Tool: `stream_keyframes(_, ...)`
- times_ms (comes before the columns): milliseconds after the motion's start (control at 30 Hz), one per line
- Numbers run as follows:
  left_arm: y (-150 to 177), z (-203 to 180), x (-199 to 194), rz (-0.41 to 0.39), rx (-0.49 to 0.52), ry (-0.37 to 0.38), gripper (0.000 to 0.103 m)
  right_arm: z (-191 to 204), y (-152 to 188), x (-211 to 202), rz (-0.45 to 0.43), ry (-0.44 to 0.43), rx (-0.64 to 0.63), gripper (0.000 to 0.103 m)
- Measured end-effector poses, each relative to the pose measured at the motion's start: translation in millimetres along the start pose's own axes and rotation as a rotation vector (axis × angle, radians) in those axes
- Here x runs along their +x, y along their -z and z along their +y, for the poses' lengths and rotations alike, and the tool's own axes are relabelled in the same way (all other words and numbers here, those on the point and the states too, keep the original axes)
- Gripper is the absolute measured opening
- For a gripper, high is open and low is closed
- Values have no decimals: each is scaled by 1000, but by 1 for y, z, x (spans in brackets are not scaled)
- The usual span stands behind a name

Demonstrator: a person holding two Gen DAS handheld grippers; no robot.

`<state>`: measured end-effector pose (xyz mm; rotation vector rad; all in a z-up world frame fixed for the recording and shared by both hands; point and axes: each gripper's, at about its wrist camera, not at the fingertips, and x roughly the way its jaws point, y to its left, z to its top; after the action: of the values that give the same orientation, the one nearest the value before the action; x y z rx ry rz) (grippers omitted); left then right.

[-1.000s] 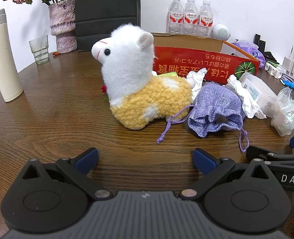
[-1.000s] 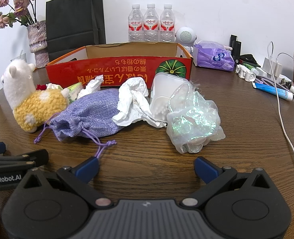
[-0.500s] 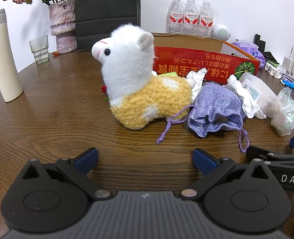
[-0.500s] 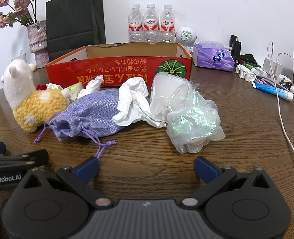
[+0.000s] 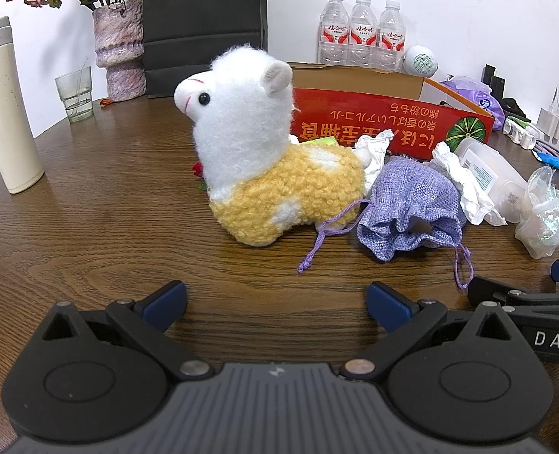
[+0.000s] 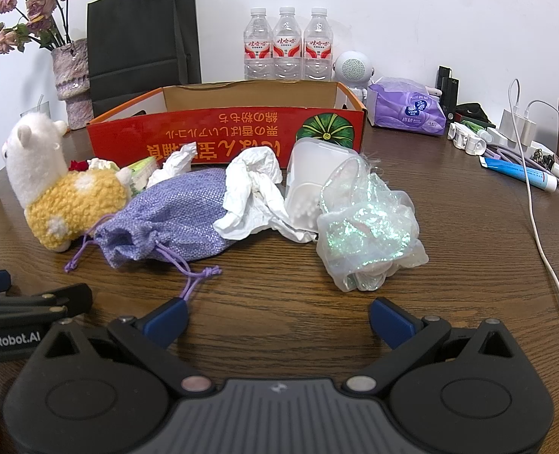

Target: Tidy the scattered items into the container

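Note:
A white and yellow alpaca plush (image 5: 264, 174) (image 6: 64, 193) stands on the wooden table, straight ahead of my left gripper (image 5: 275, 302), which is open and empty. Beside the plush lie a purple drawstring pouch (image 5: 412, 208) (image 6: 173, 219), crumpled white tissue (image 6: 253, 193), a clear plastic jar (image 6: 313, 174) and an iridescent organza bag (image 6: 366, 234). My right gripper (image 6: 277, 319) hovers open in front of the pouch and organza bag, holding nothing. Behind the pile stands the red cardboard box (image 6: 226, 132) (image 5: 389, 128), open at the top.
A cream thermos (image 5: 3, 113), a glass (image 5: 74, 94) and a vase of dried roses (image 5: 120, 53) stand at left. A black paper bag (image 6: 139, 41), three water bottles (image 6: 287, 49) and a tissue pack (image 6: 408, 109) sit behind. Cables (image 6: 536, 204) run along the right.

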<state>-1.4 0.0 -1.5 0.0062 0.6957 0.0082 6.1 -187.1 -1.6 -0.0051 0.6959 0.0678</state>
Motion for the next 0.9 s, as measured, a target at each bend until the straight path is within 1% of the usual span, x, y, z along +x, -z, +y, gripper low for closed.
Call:
stream_keyframes(733,-2,-2,-1,-6,8,1,103,2,-2,-1,-1,-4,-5,103)
stream_keyframes(800,2,0,-10,-36,8,18,103,-2,0,-4,-12,-9,-8,103)
stream_keyframes(867,6,4,-24,-116,-5,46,103,-3,2,-14,-67,-7,-9,103)
stream_keyframes(900,9,6,-33,-170,-7,51,103,-3,3,-22,-94,-6,-10,103)
